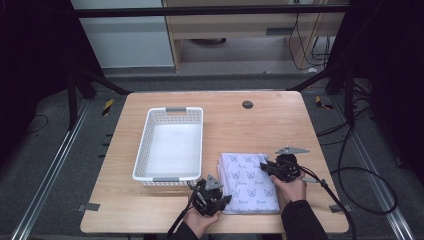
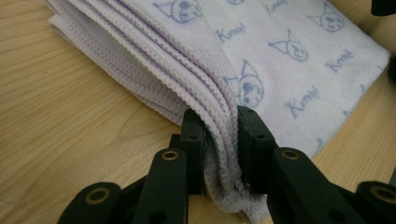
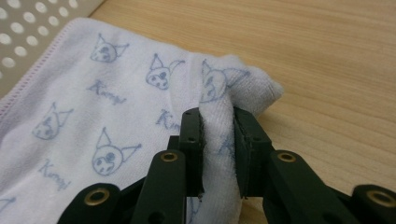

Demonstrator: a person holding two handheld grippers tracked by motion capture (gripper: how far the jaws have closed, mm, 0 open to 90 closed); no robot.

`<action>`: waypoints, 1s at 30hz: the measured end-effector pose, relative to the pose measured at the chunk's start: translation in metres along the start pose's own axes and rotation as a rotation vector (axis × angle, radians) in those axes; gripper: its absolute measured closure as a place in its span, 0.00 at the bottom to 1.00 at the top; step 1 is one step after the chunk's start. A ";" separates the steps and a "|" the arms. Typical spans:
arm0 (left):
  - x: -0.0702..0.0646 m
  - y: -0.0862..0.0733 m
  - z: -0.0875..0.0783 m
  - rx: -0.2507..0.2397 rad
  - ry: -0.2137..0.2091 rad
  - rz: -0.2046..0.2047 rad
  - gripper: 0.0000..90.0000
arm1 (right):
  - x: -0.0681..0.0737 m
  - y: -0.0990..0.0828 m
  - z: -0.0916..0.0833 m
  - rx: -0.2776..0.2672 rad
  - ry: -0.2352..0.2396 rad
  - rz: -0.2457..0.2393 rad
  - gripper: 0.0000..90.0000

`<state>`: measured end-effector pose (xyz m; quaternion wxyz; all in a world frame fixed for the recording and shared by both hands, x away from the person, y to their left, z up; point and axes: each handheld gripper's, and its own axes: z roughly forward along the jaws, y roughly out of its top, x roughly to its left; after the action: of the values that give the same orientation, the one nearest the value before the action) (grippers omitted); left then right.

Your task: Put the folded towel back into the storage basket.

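A folded pale lilac towel (image 1: 250, 182) printed with small blue cat faces lies on the wooden table near the front edge. My left gripper (image 1: 226, 200) is at its near left corner, shut on the stacked folded edges (image 2: 220, 140). My right gripper (image 1: 264, 165) is at the towel's far right corner, shut on a bunched fold of the cloth (image 3: 218, 126). A hand holds each gripper from the bottom of the high view. The towel (image 3: 93, 116) spreads flat to the left of the right gripper's jaws.
A white perforated plastic basket (image 1: 145, 145) stands empty left of the towel, and its wall (image 3: 28, 28) is close behind the cloth. A dark round grommet (image 1: 247, 104) sits near the table's far edge. Cables trail off the right side.
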<state>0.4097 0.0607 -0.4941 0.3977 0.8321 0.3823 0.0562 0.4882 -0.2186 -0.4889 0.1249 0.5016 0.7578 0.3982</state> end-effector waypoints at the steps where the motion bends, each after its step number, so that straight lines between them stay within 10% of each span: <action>1: 0.001 0.000 -0.001 0.001 -0.002 0.002 0.82 | 0.001 0.001 -0.003 -0.010 0.003 -0.004 0.84; 30: -0.005 0.025 -0.054 -0.130 0.005 0.064 0.84 | 0.025 0.025 -0.054 -0.182 0.025 -0.060 0.85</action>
<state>0.3995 0.0807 -0.4387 0.4482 0.8162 0.3519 0.0957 0.4611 -0.2185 -0.4306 0.1723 0.4601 0.7347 0.4679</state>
